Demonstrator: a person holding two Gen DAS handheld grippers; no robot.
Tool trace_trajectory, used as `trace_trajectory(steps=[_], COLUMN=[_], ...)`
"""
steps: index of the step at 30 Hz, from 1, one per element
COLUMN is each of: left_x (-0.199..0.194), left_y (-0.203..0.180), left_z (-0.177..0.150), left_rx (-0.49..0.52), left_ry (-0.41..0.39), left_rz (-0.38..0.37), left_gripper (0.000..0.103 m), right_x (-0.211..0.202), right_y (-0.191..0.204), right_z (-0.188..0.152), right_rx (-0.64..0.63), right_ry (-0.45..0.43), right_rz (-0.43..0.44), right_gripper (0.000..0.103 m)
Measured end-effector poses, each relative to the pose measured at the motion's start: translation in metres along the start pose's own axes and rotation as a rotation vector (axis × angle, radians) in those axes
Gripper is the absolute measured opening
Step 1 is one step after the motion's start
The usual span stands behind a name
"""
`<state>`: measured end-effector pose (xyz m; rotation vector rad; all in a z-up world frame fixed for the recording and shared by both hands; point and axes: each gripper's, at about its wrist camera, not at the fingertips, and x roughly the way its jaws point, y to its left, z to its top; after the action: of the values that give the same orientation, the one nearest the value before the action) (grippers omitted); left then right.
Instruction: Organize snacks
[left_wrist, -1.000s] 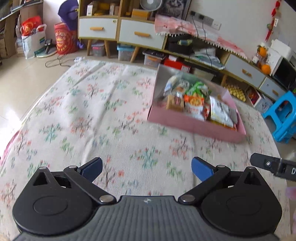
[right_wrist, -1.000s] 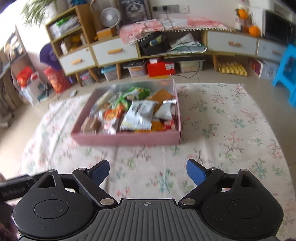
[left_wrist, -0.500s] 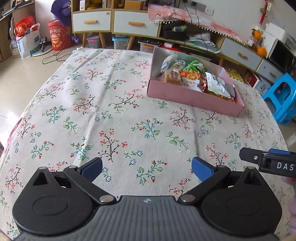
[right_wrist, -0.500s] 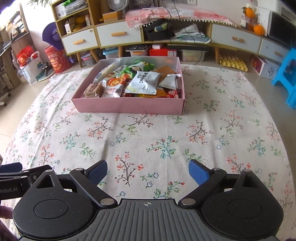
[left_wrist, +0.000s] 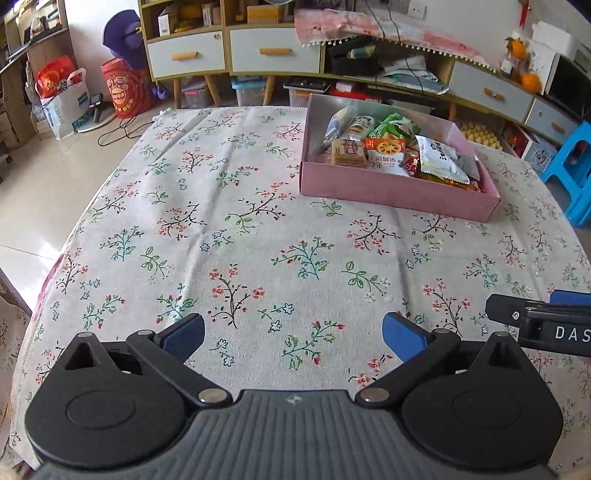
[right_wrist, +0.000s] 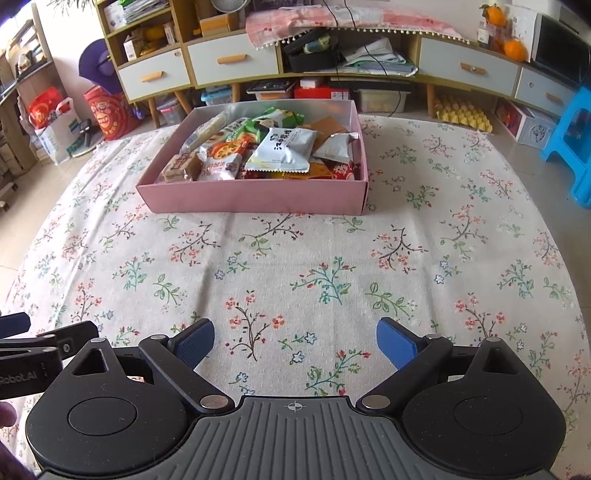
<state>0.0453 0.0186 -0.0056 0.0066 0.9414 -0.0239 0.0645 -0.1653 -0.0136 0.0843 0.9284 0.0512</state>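
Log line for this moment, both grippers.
left gripper: open, empty | right gripper: open, empty | snacks: in pink box | tablecloth: bare

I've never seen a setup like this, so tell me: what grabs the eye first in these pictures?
First, the pink box heaped with snack packets, among them a white packet lying on top, sitting on the far half of the table. Next, the flowered tablecloth that covers the whole table. In front, low in each view, the left claw and the right claw are both open and hold nothing, well short of the box.
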Motion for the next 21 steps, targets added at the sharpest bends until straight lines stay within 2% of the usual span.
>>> trace_trajectory(steps=[6,14,21], left_x=[-0.001,-0.004,-0.003], left_y=[-0.007,-0.015,-0.018], left_z=[-0.002,-0.002,0.0], left_rx=[0.019,0.02,0.008], left_ry=[-0.001,-0.002,0.003], left_rz=[0.022,0.023,0.024], left_gripper=[0.103,0.103,0.103], right_x=[-0.009,-0.01,-0.014], right_y=[-0.003,-0.006,-0.012], right_z=[0.0,-0.003,0.003], right_rx=[-0.003,-0.019,0.019], right_ry=[-0.029,-0.026,-0.039], right_rz=[0.006,0.0,0.009], right_gripper=[0.096,0.096,0.096])
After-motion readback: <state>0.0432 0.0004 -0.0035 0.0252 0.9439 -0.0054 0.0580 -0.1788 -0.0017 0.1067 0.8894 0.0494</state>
